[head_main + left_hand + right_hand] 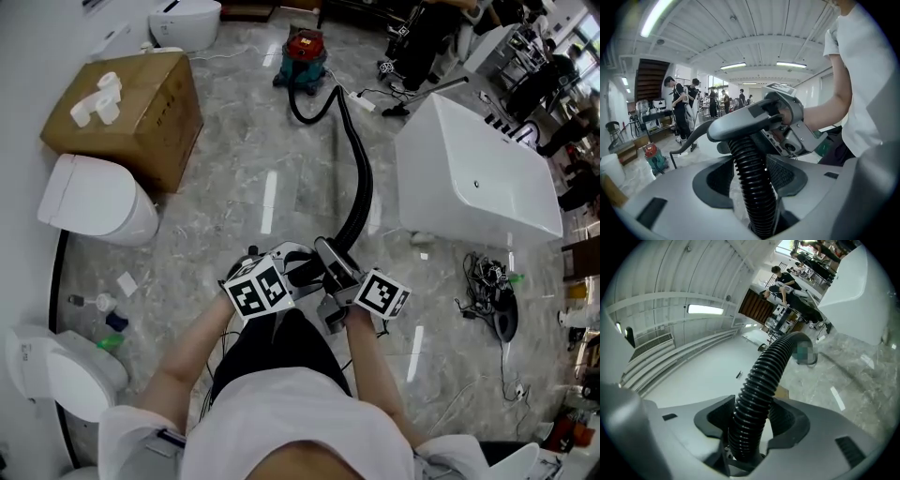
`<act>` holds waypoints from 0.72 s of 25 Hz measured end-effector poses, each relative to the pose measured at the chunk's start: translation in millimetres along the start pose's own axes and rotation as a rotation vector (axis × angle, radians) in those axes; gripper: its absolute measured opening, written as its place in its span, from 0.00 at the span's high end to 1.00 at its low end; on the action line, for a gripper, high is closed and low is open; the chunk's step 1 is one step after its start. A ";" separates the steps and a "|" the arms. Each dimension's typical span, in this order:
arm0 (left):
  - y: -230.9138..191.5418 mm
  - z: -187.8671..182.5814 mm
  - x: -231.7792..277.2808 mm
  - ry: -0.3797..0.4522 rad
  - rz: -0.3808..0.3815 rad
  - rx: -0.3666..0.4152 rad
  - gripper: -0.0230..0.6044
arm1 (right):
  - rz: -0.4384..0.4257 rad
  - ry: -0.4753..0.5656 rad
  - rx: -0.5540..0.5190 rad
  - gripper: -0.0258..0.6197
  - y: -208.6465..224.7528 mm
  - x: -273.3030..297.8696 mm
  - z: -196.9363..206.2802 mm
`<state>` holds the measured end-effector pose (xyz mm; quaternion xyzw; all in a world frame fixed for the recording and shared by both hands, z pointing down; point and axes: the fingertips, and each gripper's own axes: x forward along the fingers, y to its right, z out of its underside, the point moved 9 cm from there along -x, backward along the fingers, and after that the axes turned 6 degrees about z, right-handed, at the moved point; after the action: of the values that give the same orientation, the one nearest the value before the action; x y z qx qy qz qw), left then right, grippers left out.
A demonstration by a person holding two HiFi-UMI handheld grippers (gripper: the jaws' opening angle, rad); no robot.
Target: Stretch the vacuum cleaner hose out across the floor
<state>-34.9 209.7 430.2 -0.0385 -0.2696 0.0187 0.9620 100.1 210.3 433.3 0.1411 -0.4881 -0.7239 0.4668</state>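
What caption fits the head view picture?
Left gripper and right gripper hold the black hose running to the red vacuum cleaner.

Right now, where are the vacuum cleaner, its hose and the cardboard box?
vacuum cleaner [303,44], head view, its red top.
hose [365,187], head view, middle of its black length.
cardboard box [155,94], head view, its top face.

Cardboard box [141,112], toilet [94,202], white bathtub [469,178]

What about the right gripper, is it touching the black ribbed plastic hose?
Touching. The right gripper view shows the black ribbed plastic hose wedged in the right gripper, both pads against it.
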 end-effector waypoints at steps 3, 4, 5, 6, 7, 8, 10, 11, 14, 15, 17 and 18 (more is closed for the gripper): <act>1.7 -2.3 4.7 -0.046 -0.022 0.053 0.62 | -0.019 -0.007 0.023 0.63 3.3 -1.5 -1.4; 2.1 -2.7 6.0 -0.058 -0.026 0.069 0.62 | -0.025 -0.004 0.032 0.64 4.2 -2.2 -1.9; 2.2 -3.0 7.2 -0.060 -0.024 0.074 0.62 | -0.024 0.004 0.053 0.65 6.9 -3.6 -2.1; 2.0 -3.3 8.7 -0.051 -0.014 0.063 0.61 | -0.020 0.019 0.079 0.67 10.7 -5.7 -2.4; 1.5 -3.6 10.3 -0.029 0.005 0.038 0.61 | -0.020 0.038 0.109 0.68 14.5 -7.6 -2.6; 0.9 -3.8 11.6 0.001 0.026 0.005 0.61 | -0.027 0.061 0.139 0.68 17.4 -9.0 -2.4; -0.2 -6.0 12.7 0.067 0.066 -0.064 0.61 | -0.052 0.102 0.200 0.69 20.9 -10.2 -1.6; -0.5 -8.2 13.1 0.096 0.082 -0.092 0.60 | -0.063 0.121 0.236 0.69 22.7 -11.2 -1.6; -0.1 -15.1 13.2 0.157 0.106 -0.090 0.60 | -0.068 0.196 0.373 0.70 37.7 -23.6 -3.6; -1.7 -17.5 10.2 0.187 0.106 -0.090 0.60 | -0.066 0.229 0.427 0.70 46.1 -30.3 -4.4; -11.4 -19.9 -2.4 0.282 0.105 -0.160 0.60 | -0.055 0.291 0.511 0.70 62.7 -44.3 -4.9; -18.2 -19.5 -10.8 0.338 0.103 -0.214 0.60 | -0.043 0.313 0.532 0.70 69.2 -50.8 -4.5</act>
<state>-33.7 189.7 409.5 -0.1569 -0.1024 0.0324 0.9818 166.9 243.0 476.3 0.3784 -0.5796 -0.5498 0.4676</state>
